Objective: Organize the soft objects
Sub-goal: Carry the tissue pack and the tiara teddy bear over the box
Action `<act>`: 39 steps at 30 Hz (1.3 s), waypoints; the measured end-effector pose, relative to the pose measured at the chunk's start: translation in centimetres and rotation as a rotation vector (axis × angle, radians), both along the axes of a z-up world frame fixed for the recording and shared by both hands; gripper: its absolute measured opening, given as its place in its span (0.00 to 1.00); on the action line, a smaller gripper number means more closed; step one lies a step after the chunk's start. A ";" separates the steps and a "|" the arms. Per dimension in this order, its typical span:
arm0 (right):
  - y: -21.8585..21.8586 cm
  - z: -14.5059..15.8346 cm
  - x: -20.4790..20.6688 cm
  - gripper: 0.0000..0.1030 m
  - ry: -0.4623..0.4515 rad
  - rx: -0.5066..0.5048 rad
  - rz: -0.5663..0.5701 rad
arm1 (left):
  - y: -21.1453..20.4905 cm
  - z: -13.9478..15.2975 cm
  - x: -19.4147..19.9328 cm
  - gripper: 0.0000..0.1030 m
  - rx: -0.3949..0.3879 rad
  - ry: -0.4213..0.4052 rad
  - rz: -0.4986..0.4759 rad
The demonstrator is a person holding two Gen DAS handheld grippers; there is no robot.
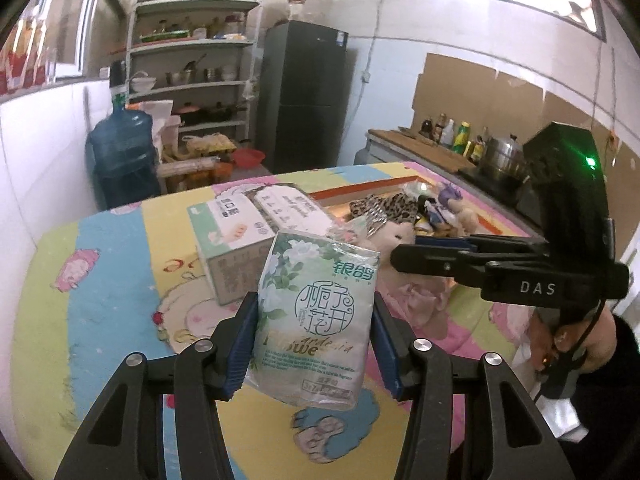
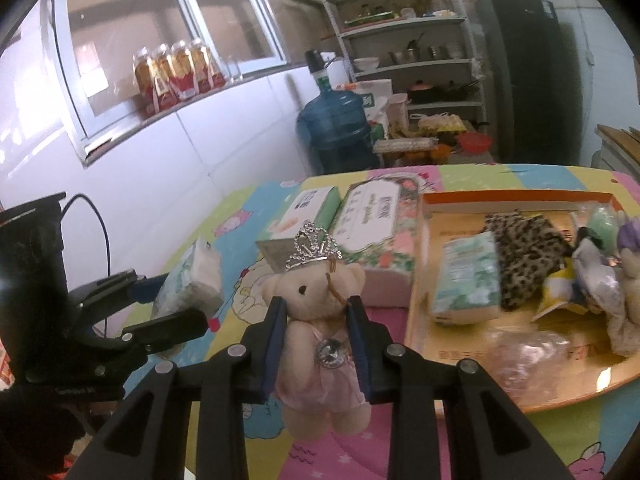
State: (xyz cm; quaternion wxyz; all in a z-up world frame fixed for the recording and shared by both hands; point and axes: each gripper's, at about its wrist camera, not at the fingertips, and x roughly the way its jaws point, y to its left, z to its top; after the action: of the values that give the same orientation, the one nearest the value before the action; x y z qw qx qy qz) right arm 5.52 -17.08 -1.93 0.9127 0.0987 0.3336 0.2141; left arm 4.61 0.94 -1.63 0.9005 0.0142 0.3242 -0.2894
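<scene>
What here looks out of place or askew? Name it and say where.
Nothing is spilled or damaged. The small tiara on the teddy bear held in the right tongs sits tilted. In the orange tray the leopard-print cloth lies crumpled among loosely heaped soft things.
</scene>
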 end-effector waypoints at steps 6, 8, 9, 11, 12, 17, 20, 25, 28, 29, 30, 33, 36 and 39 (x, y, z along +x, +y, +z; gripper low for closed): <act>-3.1 1.0 -0.8 0.30 -0.041 0.022 -0.051 | -2.0 0.5 0.1 0.52 -0.021 -0.004 0.038; -4.1 1.3 -0.9 0.30 -0.046 0.027 -0.067 | -2.8 0.6 0.0 0.52 -0.024 -0.010 0.044; -4.7 1.4 -1.0 0.30 -0.050 0.030 -0.078 | -3.1 0.7 0.0 0.52 -0.021 -0.012 0.045; -5.6 1.5 -1.1 0.30 -0.055 0.032 -0.095 | -3.9 0.8 0.0 0.52 -0.014 -0.014 0.045; -6.0 1.5 -1.2 0.30 -0.058 0.035 -0.102 | -4.3 0.8 0.1 0.52 -0.012 -0.013 0.046; -8.2 1.5 -1.5 0.30 -0.065 0.052 -0.139 | -6.3 1.0 0.4 0.52 -0.025 0.001 0.046; -9.5 1.4 -1.6 0.30 -0.065 0.062 -0.159 | -7.4 1.0 0.5 0.52 -0.030 0.003 0.045; -11.0 1.3 -1.8 0.30 -0.073 0.072 -0.181 | -9.4 1.1 0.4 0.52 -0.012 -0.014 0.042; -12.0 1.3 -1.9 0.30 -0.079 0.079 -0.197 | -10.4 1.3 0.5 0.52 -0.010 -0.017 0.048; -12.5 1.3 -1.9 0.30 -0.082 0.084 -0.205 | -10.8 1.4 0.6 0.52 -0.010 -0.018 0.050; -13.0 1.3 -1.9 0.30 -0.084 0.088 -0.212 | -11.4 1.5 0.7 0.52 -0.010 -0.020 0.054; -14.3 1.3 -1.9 0.30 -0.090 0.096 -0.233 | -12.5 1.5 1.0 0.52 -0.012 -0.020 0.059; -16.0 1.3 -2.1 0.30 -0.099 0.103 -0.254 | -13.9 1.6 1.3 0.52 -0.016 -0.018 0.062; -17.2 1.4 -2.1 0.30 -0.107 0.106 -0.270 | -15.5 1.5 1.8 0.52 -0.024 -0.008 0.061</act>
State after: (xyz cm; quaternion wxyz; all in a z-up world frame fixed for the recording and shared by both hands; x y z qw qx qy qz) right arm 3.38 -34.25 -0.52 0.9432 0.1790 0.2566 0.1118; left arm 6.37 -14.52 -0.09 0.9103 -0.0052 0.3175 -0.2656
